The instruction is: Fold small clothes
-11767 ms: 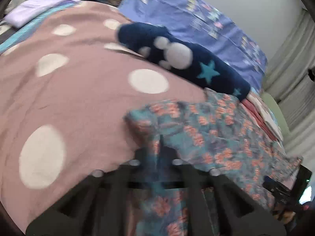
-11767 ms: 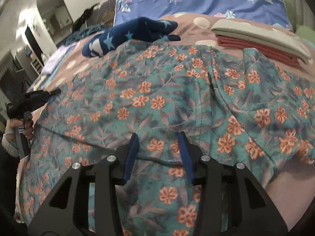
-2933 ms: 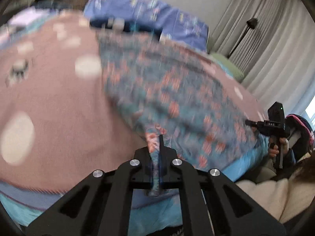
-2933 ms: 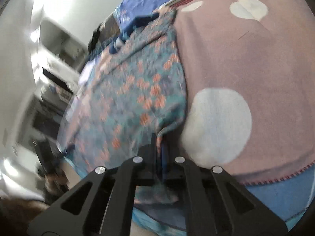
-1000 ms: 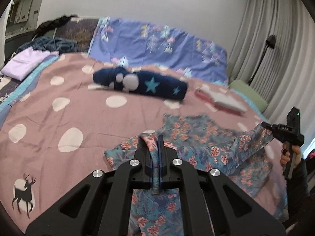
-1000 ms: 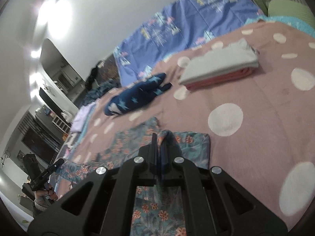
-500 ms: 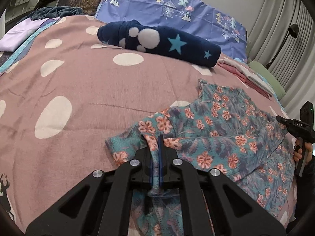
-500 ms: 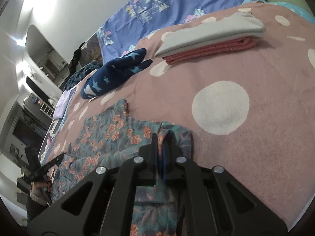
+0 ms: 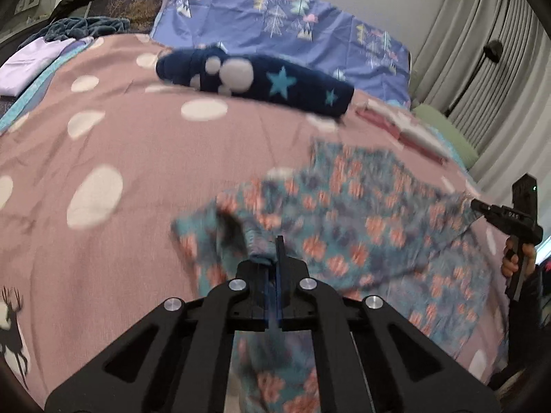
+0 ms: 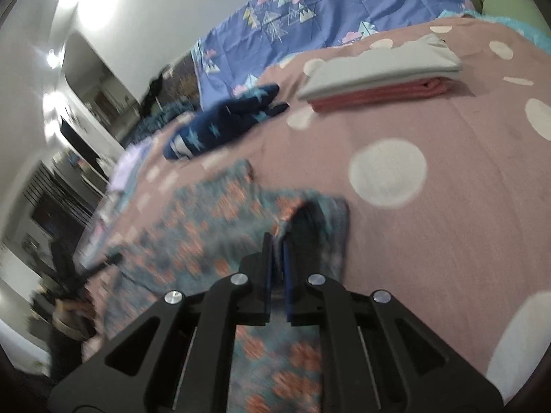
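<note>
In the left wrist view, the left gripper (image 9: pixel 275 258) had its two fingers pressed together on a bunched edge of the floral garment (image 9: pixel 361 227), a teal cloth with orange flowers. The cloth rose in a small fold at the fingertips and spread away to the right across the pink polka-dot bedspread (image 9: pixel 137 151), with part of it hanging below the gripper body. The picture was blurred over the garment. Beyond it lay a navy star-patterned garment (image 9: pixel 261 82), and behind that a blue pillow with tree prints (image 9: pixel 275 17). A folded stack of clothes (image 9: pixel 406 130) sat to the right of the navy piece. At the far right the right gripper (image 9: pixel 478 204) met the garment's other edge, and a hand (image 9: pixel 516 258) held its grip.

In the right wrist view, the right gripper (image 10: pixel 277 241) showed narrow jaws pinching a raised fold of the floral garment (image 10: pixel 213 220), which lay flat to the left over the bedspread (image 10: pixel 430 241). The folded stack (image 10: pixel 378 79), grey over red, rested further up the bed, well apart from the garment. The navy garment (image 10: pixel 224 124) lay to its left. The left gripper (image 10: pixel 103 261) appeared as a dark blur at the garment's far edge.
</note>
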